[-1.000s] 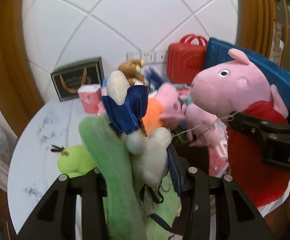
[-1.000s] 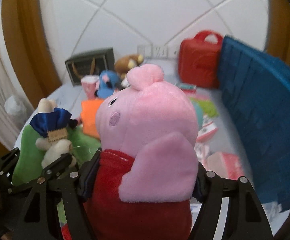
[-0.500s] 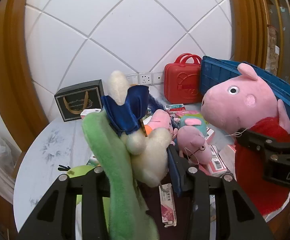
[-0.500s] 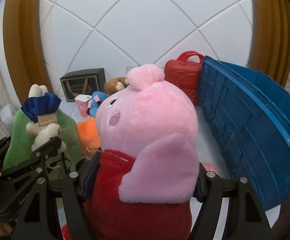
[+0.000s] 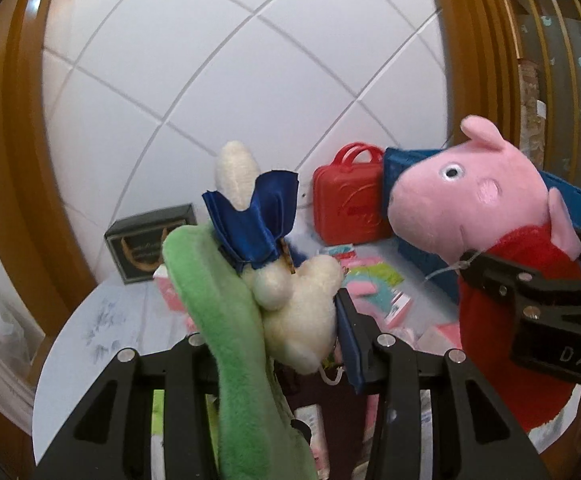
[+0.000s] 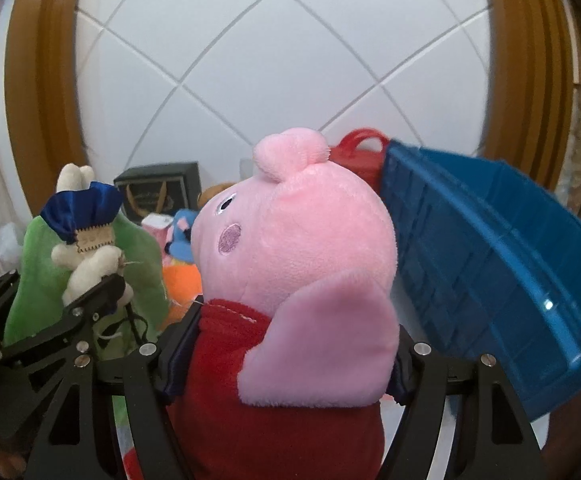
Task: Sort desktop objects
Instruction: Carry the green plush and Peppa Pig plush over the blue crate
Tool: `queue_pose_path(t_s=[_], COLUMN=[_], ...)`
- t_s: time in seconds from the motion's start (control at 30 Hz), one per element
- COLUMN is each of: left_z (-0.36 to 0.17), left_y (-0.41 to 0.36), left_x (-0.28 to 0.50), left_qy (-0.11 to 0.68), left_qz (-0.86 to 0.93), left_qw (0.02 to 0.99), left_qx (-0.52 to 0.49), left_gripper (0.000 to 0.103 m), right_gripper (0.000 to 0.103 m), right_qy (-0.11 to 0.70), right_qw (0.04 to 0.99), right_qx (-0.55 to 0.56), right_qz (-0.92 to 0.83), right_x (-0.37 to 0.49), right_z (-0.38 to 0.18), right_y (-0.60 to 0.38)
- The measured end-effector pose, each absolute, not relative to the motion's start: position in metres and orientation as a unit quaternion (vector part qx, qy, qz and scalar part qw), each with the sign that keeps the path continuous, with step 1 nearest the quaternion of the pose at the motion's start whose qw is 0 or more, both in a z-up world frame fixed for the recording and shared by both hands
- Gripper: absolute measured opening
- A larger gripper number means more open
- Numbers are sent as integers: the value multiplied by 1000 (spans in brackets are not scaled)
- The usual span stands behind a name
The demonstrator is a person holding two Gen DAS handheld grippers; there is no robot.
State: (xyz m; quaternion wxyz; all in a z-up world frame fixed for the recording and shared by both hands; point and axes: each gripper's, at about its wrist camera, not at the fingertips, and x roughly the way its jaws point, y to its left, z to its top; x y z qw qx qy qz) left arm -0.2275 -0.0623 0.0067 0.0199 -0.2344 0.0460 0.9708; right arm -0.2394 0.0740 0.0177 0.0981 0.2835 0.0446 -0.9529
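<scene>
Above white marbled table [image 5: 90, 320], tiled wall [image 5: 210, 80], left claw [image 5: 274, 344] pinching green plush [image 5: 226, 320], right claw [image 6: 290, 344] pinching pig plush [image 6: 298, 248]

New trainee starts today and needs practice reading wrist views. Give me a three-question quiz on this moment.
1. True or false: the right tongs are shut on the pig plush.
2. What do the left tongs hold?
A. red case
B. green-and-cream plush
C. black box
3. Fill in: the red case stands against the ____ crate.

Key: 1 true; 2 B, the green-and-cream plush; 3 blue.
</scene>
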Motion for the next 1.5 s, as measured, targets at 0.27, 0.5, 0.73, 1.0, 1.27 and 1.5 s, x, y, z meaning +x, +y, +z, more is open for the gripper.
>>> queue_pose_path(t_s=[0.27,0.5,0.73,1.0,1.27,1.5], left_z=[47,101,142,124,72,53], left_y=[37,169,307,389,424,416], left_x=[-248,-282,-324,-376,-429,-438], left_qy=[52,31,13,25,43,31], left_qz=[980,988,989,978,959,939], left_qw=[32,33,26,34,20,1], left_qx=[-189,-145,-146,-205,-278,-342], left_gripper=[41,41,41,41,41,46], right_gripper=[73,73,74,74,73,74], right_qy=[38,41,71,109,103,115], right_qw=[76,63,33,8,-6,5], right_qx=[220,169,169,189,257,308], right_qz=[-972,-983,-982,-976,-961,-944], right_x=[-251,-280,-329,-386,-442,-465], right_z=[70,131,170,152,101,70], right_y=[147,277,412,491,527,533])
